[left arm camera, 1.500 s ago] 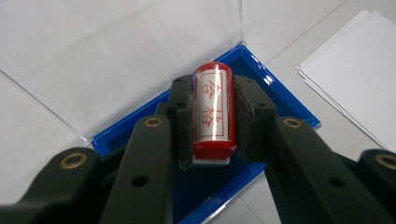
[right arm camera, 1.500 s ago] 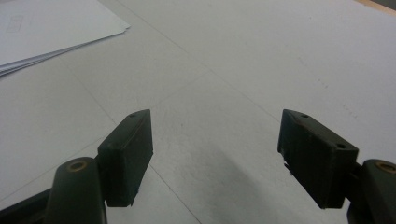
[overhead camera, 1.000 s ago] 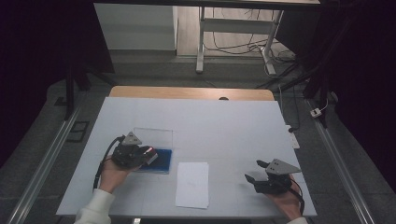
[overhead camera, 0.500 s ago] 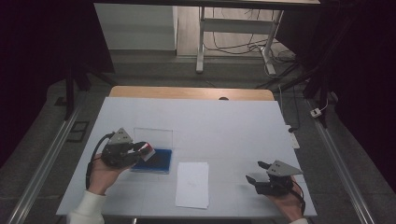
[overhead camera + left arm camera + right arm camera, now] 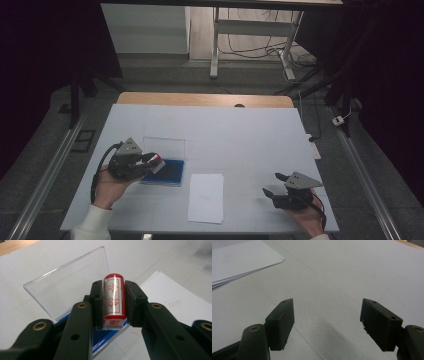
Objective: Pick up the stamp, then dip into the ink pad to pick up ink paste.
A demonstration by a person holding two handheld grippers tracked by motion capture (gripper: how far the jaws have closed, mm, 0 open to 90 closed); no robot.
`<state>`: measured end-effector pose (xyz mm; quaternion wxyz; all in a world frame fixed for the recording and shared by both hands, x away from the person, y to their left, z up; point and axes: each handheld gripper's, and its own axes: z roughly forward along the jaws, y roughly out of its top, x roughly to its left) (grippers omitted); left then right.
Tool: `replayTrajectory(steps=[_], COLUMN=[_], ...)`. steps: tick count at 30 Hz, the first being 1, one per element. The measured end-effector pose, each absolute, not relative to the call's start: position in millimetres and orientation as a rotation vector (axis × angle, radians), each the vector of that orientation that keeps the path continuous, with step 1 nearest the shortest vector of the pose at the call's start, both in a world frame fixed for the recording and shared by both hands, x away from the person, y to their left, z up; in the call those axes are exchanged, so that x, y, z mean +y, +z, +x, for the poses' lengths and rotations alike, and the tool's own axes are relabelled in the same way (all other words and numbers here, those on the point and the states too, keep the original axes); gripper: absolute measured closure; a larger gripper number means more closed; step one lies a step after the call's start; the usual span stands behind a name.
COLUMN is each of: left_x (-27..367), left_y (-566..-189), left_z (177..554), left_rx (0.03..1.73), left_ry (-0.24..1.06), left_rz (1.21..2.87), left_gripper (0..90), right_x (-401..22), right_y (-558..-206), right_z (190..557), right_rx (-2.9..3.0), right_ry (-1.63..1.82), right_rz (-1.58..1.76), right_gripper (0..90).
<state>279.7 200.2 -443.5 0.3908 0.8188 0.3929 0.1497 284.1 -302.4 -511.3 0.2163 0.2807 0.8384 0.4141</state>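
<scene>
Gripping one stamp (image 5: 114,302) — one ink pad (image 5: 167,173) beneath.

Left gripper (image 5: 113,302): both black jaws clamped on a red stamp (image 5: 114,301), pads pressing its two sides. Stamp is a short cylinder with a white label band carrying red characters; the red-inked face points back toward the camera. Below and behind it sits a blue ink pad (image 5: 105,338) in a clear case, its transparent lid (image 5: 67,280) tilted up and open on the far side. Stamp looks raised just above the pad; can't tell if they touch. White sheet of paper (image 5: 175,302) lies to the right, near the pad, with a faint printed box on it. All on a white table (image 5: 150,257).
</scene>
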Motion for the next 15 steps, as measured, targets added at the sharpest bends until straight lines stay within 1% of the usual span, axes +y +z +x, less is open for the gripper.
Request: replayTrajectory(steps=[15], left_x=[197.2], left_y=[-456.2], left_z=[295.0], left_rx=[1.025], left_ry=[0.374], left_rz=[2.118], left_gripper=[69.7], right_x=[-303.7], right_y=[-512.3], right_z=[281.1], right_rx=[2.327], right_ry=[1.134], right_rz=[0.777], right_gripper=[27.7])
